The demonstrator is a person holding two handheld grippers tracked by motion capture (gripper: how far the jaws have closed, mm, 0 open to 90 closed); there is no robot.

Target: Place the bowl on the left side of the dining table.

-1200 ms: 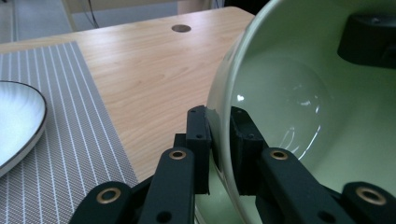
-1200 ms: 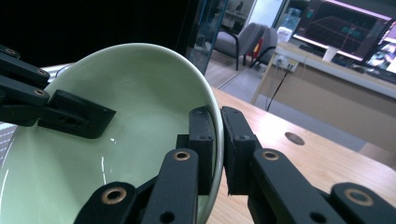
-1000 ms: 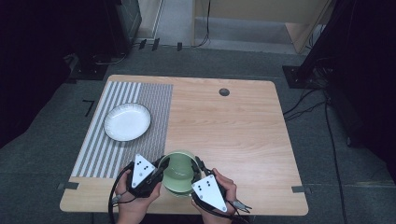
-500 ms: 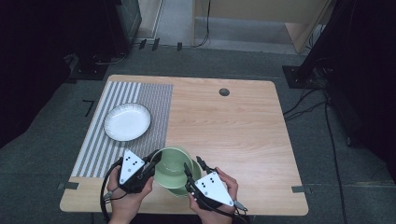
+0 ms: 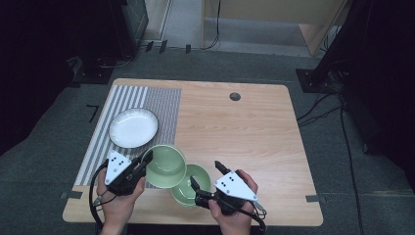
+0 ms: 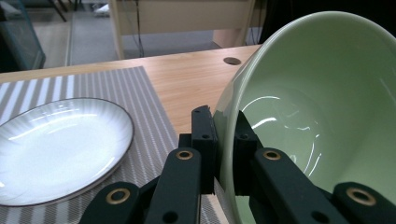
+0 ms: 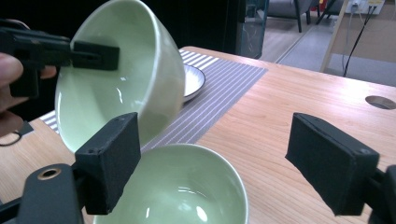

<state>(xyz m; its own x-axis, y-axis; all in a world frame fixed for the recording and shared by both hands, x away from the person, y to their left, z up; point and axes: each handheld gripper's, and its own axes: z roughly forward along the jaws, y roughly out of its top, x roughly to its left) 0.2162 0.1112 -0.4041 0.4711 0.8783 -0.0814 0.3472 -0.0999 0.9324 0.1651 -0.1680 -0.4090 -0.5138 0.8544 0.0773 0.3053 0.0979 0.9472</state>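
Dark grey carpet surrounds a light wooden table (image 5: 244, 127), with black stands and cables in the shadows beyond it. Near the table's front edge, a pale green bowl (image 5: 166, 164) is lifted and tipped, its rim pinched between the jaws of the left gripper (image 5: 147, 159); in the left gripper view one jaw presses the outer wall and the other the inner wall of that bowl (image 6: 317, 116), so the jaws stand narrow with only the rim between them. In the right gripper view the lifted bowl (image 7: 126, 70) tilts with its opening facing the left hand (image 7: 11, 88).

Just beside and below it, a second green bowl (image 5: 192, 184) sits upright on the wood, partly overlapped by the raised one in the high view. The right gripper (image 5: 205, 178) has its jaws spread wide, one jaw at the near rim of this lower bowl (image 7: 182, 186) and the other out over bare wood; the jaws hold nothing.

Farther left, a striped grey placemat (image 5: 142, 105) covers the table's left part, and a white plate (image 5: 133, 128) with a dark rim rests on it. A small dark round hole (image 5: 235, 96) sits toward the table's far edge. Both hands enter from the bottom of the high view.
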